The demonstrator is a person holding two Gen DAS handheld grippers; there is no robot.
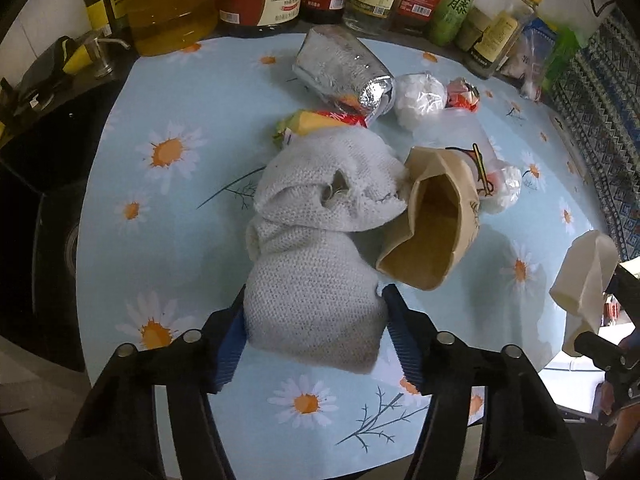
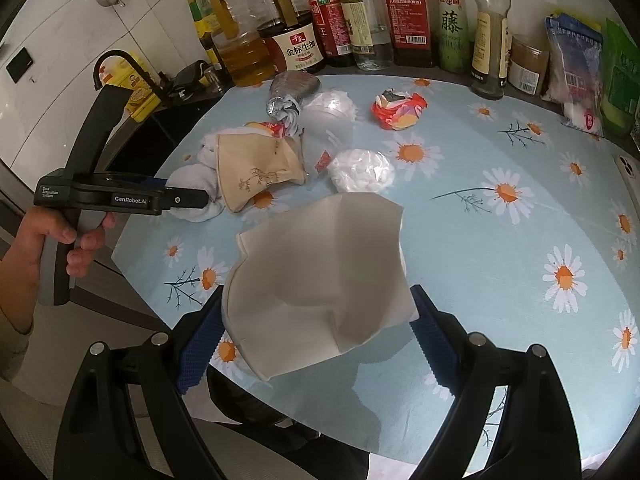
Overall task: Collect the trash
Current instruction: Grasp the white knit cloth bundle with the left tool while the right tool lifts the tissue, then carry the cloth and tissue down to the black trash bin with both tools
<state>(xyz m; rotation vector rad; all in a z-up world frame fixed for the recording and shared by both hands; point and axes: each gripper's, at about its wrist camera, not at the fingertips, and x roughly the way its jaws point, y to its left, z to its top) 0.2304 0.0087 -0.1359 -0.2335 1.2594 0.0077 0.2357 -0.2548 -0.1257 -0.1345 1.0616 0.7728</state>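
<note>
- Right now the left gripper (image 1: pixel 314 312) is clenched on the near end of a white knitted rag (image 1: pixel 320 236); both blue pads press its sides. The rest of the rag lies on the daisy-print table (image 1: pixel 168 240).
- The right gripper (image 2: pixel 318 322) grasps a white paper bag (image 2: pixel 320 272), held just above the table edge, nearer the person than the rag.
- Risk 1: a tan paper bag (image 1: pixel 432 224) sits touching the rag's right side, w/ the rag's far fold against its mouth. Lifting the rag could drag or tip it.
- Risk 2: a yellow-red wrapper (image 1: pixel 316 120) lies partly under the rag's far end and may get pulled along or flicked off.
- Risk 3: the grip takes only one end of limp cloth, so the rest will likely hang and sweep the plastic-wrapped white balls (image 1: pixel 420 100) beyond the tan bag.
- Risk 4: the white bag's mouth looks creased, prob. too narrow for a bulky rag, which could miss.
- A silver foil pack (image 1: pixel 344 72) sits beyond the rag, not touching it.
</note>
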